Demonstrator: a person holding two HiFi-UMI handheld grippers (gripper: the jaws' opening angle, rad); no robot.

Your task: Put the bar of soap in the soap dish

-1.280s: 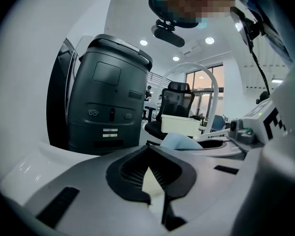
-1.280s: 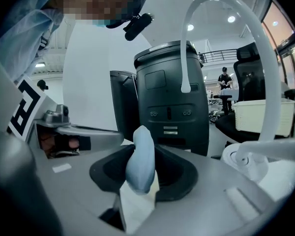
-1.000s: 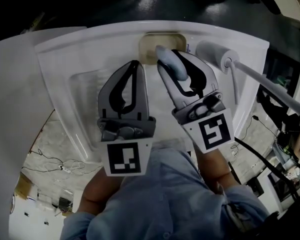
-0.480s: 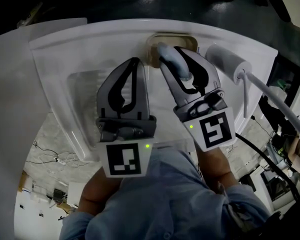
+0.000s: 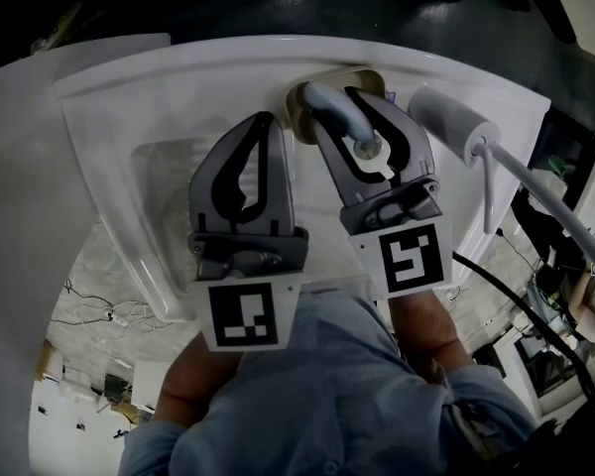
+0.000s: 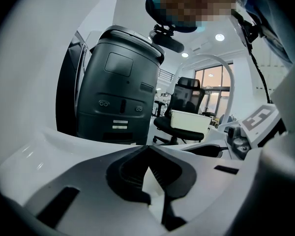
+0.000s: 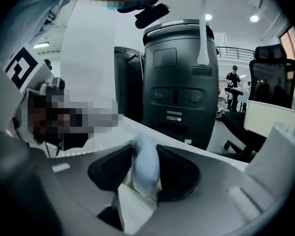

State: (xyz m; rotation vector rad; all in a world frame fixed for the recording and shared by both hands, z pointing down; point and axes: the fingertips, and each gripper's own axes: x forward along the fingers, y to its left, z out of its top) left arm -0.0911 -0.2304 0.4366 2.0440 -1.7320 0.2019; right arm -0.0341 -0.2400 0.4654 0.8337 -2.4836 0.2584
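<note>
**Soap stands on edge in the dish, between the opening right jaws**

The bar of soap (image 5: pixel 329 107) is pale blue, smooth and matt, and its shape is a rounded oval. It stands on its narrow edge, with its lower end inside the soap dish (image 5: pixel 294 105). The dish is a beige hollow with a soft rounded rim, sunk into the far edge of the white basin (image 5: pixel 129 97). The basin surface is glossy and moulded, with a shallow tray-like recess on its left part.

The right gripper (image 5: pixel 342 102) has grey curved jaws with dark, ribbed inner pads. Its jaws are opening, and the soap is between them. In the right gripper view the pads lie against the two broad faces of the soap (image 7: pixel 145 168), and I can see no clear gap there. This gripper points away from the person and slants down towards the dish.

The left gripper (image 5: pixel 268 119) lies just beside it, almost parallel, over the basin. Its tips are near the left rim of the dish. Its jaws are together at the tips (image 6: pixel 147 149) and nothing is between them.

A light blue sleeve (image 5: pixel 317 385) covers the person's arms behind both grippers. To the right of the dish a white cylinder (image 5: pixel 451 122) sits on a thin bar.
</note>
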